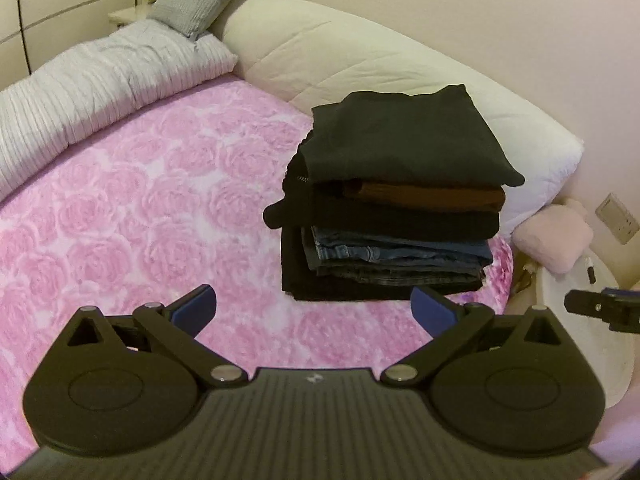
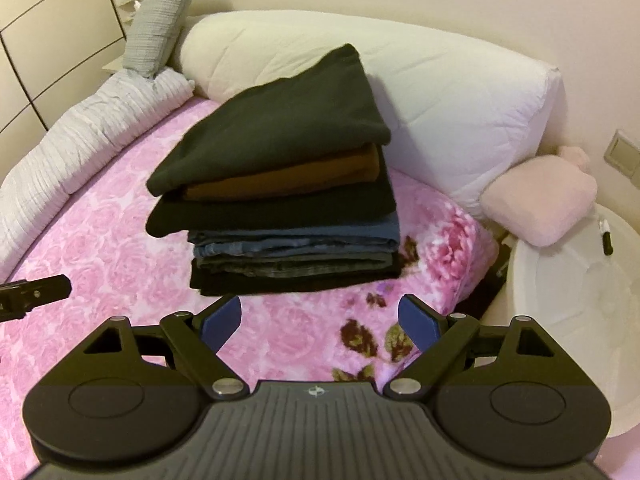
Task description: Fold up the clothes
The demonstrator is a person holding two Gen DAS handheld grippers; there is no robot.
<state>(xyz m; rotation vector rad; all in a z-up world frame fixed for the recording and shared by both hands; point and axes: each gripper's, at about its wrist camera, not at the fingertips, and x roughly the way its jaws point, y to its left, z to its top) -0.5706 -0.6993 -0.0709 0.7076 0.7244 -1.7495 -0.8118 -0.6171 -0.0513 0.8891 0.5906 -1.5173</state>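
Ahead of both tools, a stack of folded clothes (image 1: 394, 204) sits on the pink rose-patterned blanket (image 1: 132, 216), a black garment (image 2: 276, 120) on top, brown, black and denim layers beneath. Just short of it, the left gripper (image 1: 314, 312) hangs with fingers spread wide, holding nothing. Likewise the right gripper (image 2: 320, 318) is spread wide and empty, a white pillow (image 2: 460, 116) beyond the pile.

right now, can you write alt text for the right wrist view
A stack of folded clothes, dark top uppermost, sits on a pink rose blanket before a white pillow. The right gripper hovers open and empty in front of it.
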